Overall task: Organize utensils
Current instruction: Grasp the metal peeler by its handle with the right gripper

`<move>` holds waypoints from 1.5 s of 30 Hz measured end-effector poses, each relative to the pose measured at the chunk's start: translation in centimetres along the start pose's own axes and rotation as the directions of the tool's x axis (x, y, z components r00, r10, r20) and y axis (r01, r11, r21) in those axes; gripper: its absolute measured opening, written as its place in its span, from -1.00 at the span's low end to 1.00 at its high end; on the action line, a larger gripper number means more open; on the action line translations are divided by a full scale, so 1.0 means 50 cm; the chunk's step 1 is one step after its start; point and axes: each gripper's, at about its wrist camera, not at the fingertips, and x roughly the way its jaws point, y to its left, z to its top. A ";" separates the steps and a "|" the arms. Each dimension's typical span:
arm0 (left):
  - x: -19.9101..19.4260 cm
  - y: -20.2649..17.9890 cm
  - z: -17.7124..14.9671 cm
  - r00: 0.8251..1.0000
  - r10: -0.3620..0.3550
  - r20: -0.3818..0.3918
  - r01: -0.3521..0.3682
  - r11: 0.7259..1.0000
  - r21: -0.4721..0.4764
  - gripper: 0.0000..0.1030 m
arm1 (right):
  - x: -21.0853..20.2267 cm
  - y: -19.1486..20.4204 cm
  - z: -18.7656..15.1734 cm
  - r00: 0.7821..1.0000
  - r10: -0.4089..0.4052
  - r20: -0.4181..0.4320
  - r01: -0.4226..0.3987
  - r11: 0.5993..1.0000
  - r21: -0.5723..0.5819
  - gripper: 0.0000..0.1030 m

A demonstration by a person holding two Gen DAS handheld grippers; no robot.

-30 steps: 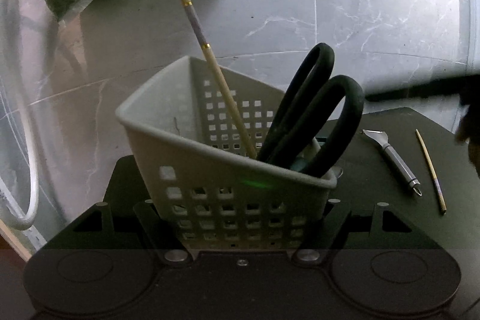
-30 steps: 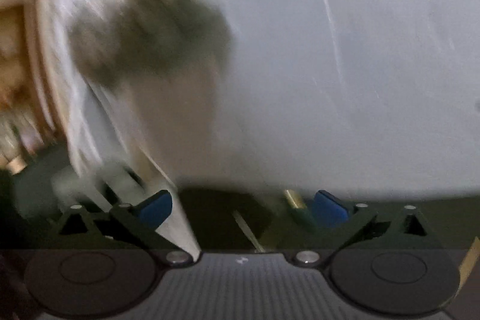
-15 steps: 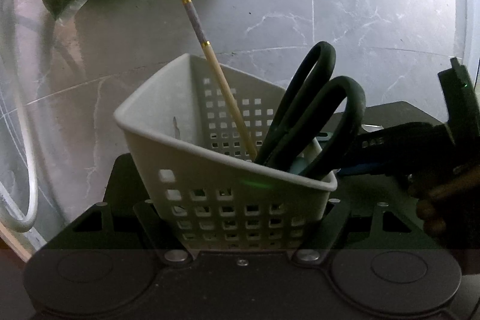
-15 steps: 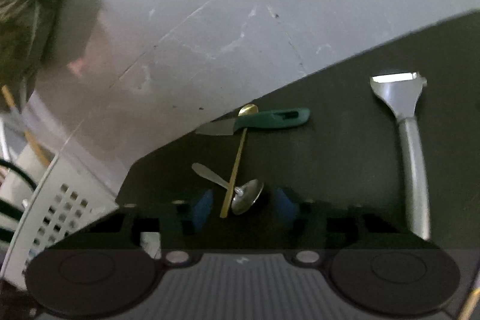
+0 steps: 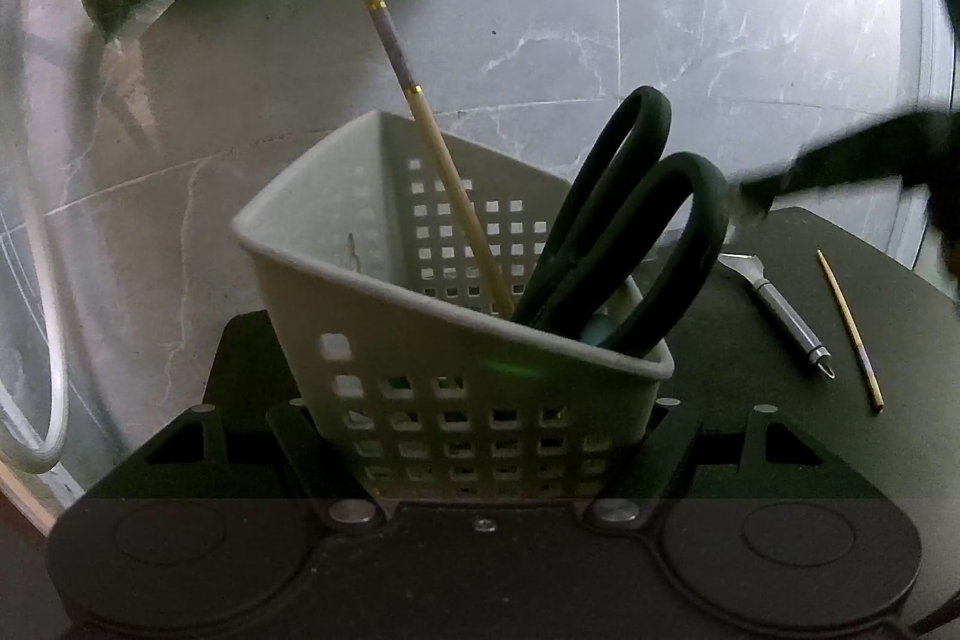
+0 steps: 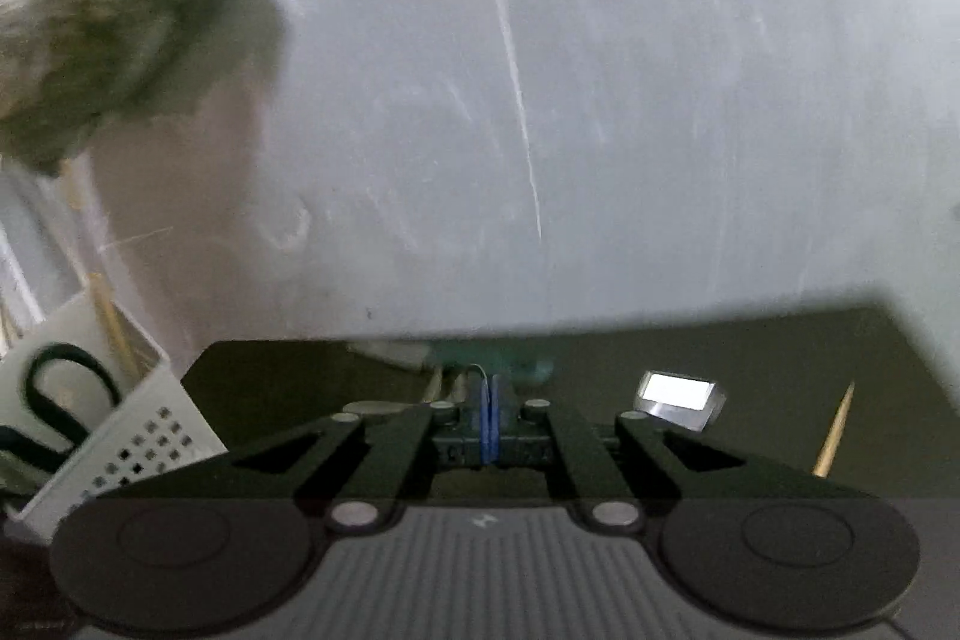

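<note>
- Half a second ago the right gripper (image 6: 489,424) sat low over the black mat (image 6: 780,352) with its blue pads (image 6: 480,424) spread around a spoon; now those pads are pressed together and the view is swinging — blurred, tilted up toward the marble.
- A thin silvery sliver pokes up between the closed pads. It is likely the spoon's handle, but the blur keeps me from saying for certain what is held.
- In the left wrist view the right gripper shows only as a dark smear at the right edge, beside the scissors (image 5: 624,232).
- The left gripper (image 5: 480,436) clasps the white perforated basket (image 5: 372,280) at its lower wall, fingers on either side, keeping it tilted and steady.
- Done so far: the scissors and one chopstick (image 5: 420,118) stand inside the basket.
- Left to do: the metal peeler (image 5: 780,310) and a second chopstick (image 5: 849,328) lie side by side on the mat to the right of the basket, untouched.
- Also waiting: a green-handled knife (image 6: 498,361) lies on the mat just ahead of the right fingers, with slim utensil handles near it — too smeared to name.
- Judged from this, roughly a third of the pieces are stowed.
</note>
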 end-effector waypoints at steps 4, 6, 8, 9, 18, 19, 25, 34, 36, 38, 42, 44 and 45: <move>-0.003 0.001 -0.004 1.000 -0.002 0.007 0.002 1.000 -0.004 0.49 | -0.086 0.043 0.083 0.996 0.032 0.086 -0.018 0.987 -0.161 -0.98; -0.005 0.002 -0.006 1.000 -0.003 0.011 0.003 1.000 -0.002 0.49 | -0.134 0.078 0.121 0.987 0.092 0.128 -0.056 0.965 -0.255 -0.98; -0.006 0.002 -0.008 1.000 -0.003 0.013 0.003 1.000 -0.003 0.49 | -0.171 0.129 0.146 0.974 0.173 0.146 -0.103 0.912 -0.396 -0.98; -0.006 0.002 -0.008 1.000 -0.002 0.014 0.002 1.000 -0.002 0.49 | -0.177 0.151 0.151 0.970 0.201 0.139 -0.116 0.880 -0.461 -0.98; -0.010 -0.001 -0.011 1.000 0.003 0.019 -0.003 1.000 0.002 0.50 | -0.087 0.333 0.099 0.950 0.305 -0.061 -0.222 0.527 -0.820 -0.56; -0.010 -0.001 -0.011 1.000 0.003 0.019 -0.003 1.000 0.001 0.50 | -0.093 0.325 0.089 0.946 0.317 -0.064 -0.237 0.545 -0.805 -0.10; -0.011 -0.003 -0.010 1.000 0.012 0.016 -0.012 1.000 -0.005 0.50 | -0.100 0.175 0.093 0.981 0.193 0.006 -0.167 0.864 -0.476 0.67; -0.007 -0.014 0.003 1.000 0.023 -0.007 -0.023 1.000 -0.003 0.50 | 0.156 -0.137 0.012 0.920 -0.105 -0.377 0.159 0.981 0.114 0.40; -0.005 -0.015 0.005 1.000 0.024 -0.010 -0.025 1.000 -0.002 0.50 | 0.201 -0.146 0.011 0.901 -0.125 -0.416 0.196 0.972 0.132 0.30; -0.003 -0.015 0.007 1.000 0.026 -0.012 -0.026 1.000 -0.005 0.50 | 0.215 -0.149 0.001 0.885 -0.132 -0.447 0.211 0.969 0.132 0.02; 0.000 -0.015 0.010 1.000 0.028 -0.013 -0.028 1.000 -0.009 0.50 | 0.232 -0.136 -0.012 0.848 -0.161 -0.504 0.232 0.969 0.082 -0.36; -0.002 -0.014 0.008 1.000 0.028 -0.012 -0.029 1.000 -0.011 0.50 | 0.230 -0.127 -0.014 0.846 -0.178 -0.502 0.237 0.970 0.056 -0.57; -0.002 -0.014 0.007 1.000 0.029 -0.012 -0.029 0.999 -0.012 0.50 | 0.230 -0.125 -0.015 0.847 -0.178 -0.501 0.238 0.969 0.059 -0.60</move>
